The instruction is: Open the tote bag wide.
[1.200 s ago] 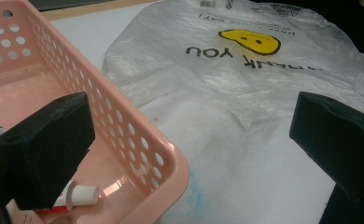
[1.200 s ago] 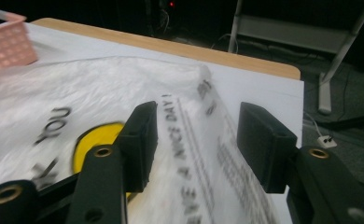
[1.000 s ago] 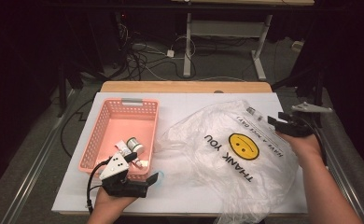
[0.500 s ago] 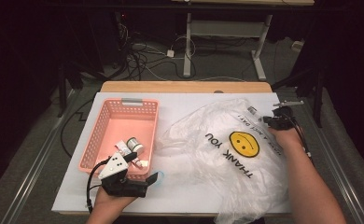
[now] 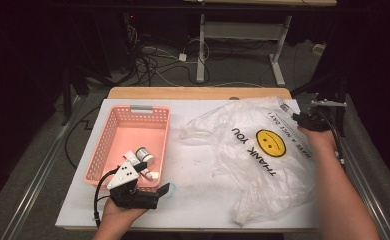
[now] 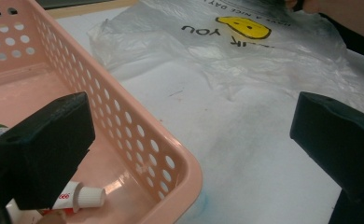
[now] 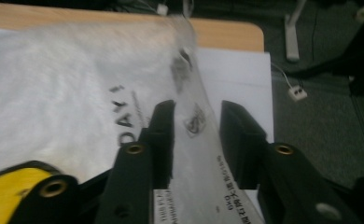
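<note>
A clear plastic bag (image 5: 263,150) with a yellow smiley and "THANK YOU" print lies spread on the white table (image 5: 198,165). My right gripper (image 5: 303,119) is at the bag's far right edge. In the right gripper view its jaws (image 7: 196,116) have just been opening; a printed strip of the bag's edge (image 7: 194,123) runs between them with gaps on both sides. A pink basket (image 5: 133,109) stands at the left with a small bottle (image 5: 144,155) and a tube (image 6: 84,196) inside. My left gripper (image 5: 153,177) stands open across the basket's near corner, one jaw inside and one over the table.
The table's wooden far edge (image 5: 198,92) lies just beyond the bag. Behind it are table legs and cables on the floor (image 5: 183,55). A bare strip of white table separates the basket and the bag.
The right hand has shifted a little along the bag's right edge and that part of the bag lies flatter. The left hand and basket have not moved.
</note>
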`<state>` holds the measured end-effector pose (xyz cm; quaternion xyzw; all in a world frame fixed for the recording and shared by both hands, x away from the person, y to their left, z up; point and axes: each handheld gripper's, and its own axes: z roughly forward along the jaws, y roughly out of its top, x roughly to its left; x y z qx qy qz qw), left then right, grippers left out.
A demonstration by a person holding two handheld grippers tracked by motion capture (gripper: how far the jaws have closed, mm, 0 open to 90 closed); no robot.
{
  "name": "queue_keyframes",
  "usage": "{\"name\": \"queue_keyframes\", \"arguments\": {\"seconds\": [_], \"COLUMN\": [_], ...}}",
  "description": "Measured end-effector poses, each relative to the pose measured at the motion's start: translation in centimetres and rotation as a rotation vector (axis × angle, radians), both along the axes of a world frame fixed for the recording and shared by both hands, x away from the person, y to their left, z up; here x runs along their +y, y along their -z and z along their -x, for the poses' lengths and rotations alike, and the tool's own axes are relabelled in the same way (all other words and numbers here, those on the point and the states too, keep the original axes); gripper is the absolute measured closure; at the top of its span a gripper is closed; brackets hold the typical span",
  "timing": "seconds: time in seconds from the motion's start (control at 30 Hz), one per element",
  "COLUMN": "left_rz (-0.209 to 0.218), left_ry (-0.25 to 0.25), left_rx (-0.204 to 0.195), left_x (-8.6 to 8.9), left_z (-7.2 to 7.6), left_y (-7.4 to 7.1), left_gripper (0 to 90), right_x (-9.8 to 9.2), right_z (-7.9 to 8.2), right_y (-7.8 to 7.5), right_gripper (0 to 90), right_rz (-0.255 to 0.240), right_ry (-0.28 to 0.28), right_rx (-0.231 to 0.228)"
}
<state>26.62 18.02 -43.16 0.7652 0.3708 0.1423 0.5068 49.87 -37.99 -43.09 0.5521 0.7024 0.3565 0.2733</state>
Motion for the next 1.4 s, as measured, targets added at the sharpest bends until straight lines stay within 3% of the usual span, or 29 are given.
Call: {"name": "queue_keyframes", "arguments": {"seconds": [0.17, 0.23, 0.27, 0.43, 0.63, 0.77, 0.87, 1.07, 1.13, 1.3, 1.4], "left_rz": [-0.007, -0.003, -0.002, 0.008, 0.009, 0.006, 0.004, -0.006, -0.004, -0.005, -0.008], "left_ry": [0.005, 0.009, 0.008, 0.004, -0.003, -0.001, -0.003, -0.011, -0.016, -0.024, -0.029], "left_rx": [-0.022, -0.008, -0.004, 0.012, 0.006, 0.012, 0.013, 0.017, 0.020, 0.023, 0.021], "left_x": [-0.2, -0.2, -0.2, 0.1, 0.3, 0.3, 0.5, 1.1, 1.3, 1.6, 1.8], "left_z": [0.4, 0.4, 0.4, 0.4, 0.3, 0.2, 0.2, 0.1, 0.0, -0.1, -0.2], "left_y": [-0.2, -0.2, -0.3, -0.4, -0.5, -0.4, -0.4, -0.4, -0.4, -0.3, -0.4], "left_gripper": [0.0, 0.0, 0.0, 0.0, 0.0, 0.0, 0.0, 0.0, 0.0, 0.0, 0.0], "right_x": [1.2, 1.4, 1.8, 1.6, 0.6, 1.1, 2.7, 4.9, 5.4, 7.9, 8.7], "right_z": [4.0, 4.8, 6.4, 9.5, 11.4, 12.4, 14.4, 17.1, 17.4, 18.2, 18.2], "right_y": [-1.7, -1.9, -2.2, -2.5, -3.7, -4.0, -3.5, -2.5, -2.3, -1.3, -1.1], "right_gripper": [53.8, 52.9, 49.6, 41.3, 33.4, 29.4, 23.5, 15.5, 14.7, 1.1, 0.1], "right_rz": [0.009, 0.015, 0.032, 0.033, 0.012, -0.004, -0.013, -0.049, -0.055, -0.064, -0.063], "right_ry": [-0.071, -0.084, -0.103, -0.114, -0.124, -0.150, -0.204, -0.256, -0.262, -0.299, -0.310], "right_rx": [-0.062, -0.070, -0.078, -0.112, -0.141, -0.151, -0.152, -0.156, -0.152, -0.142, -0.141]}}
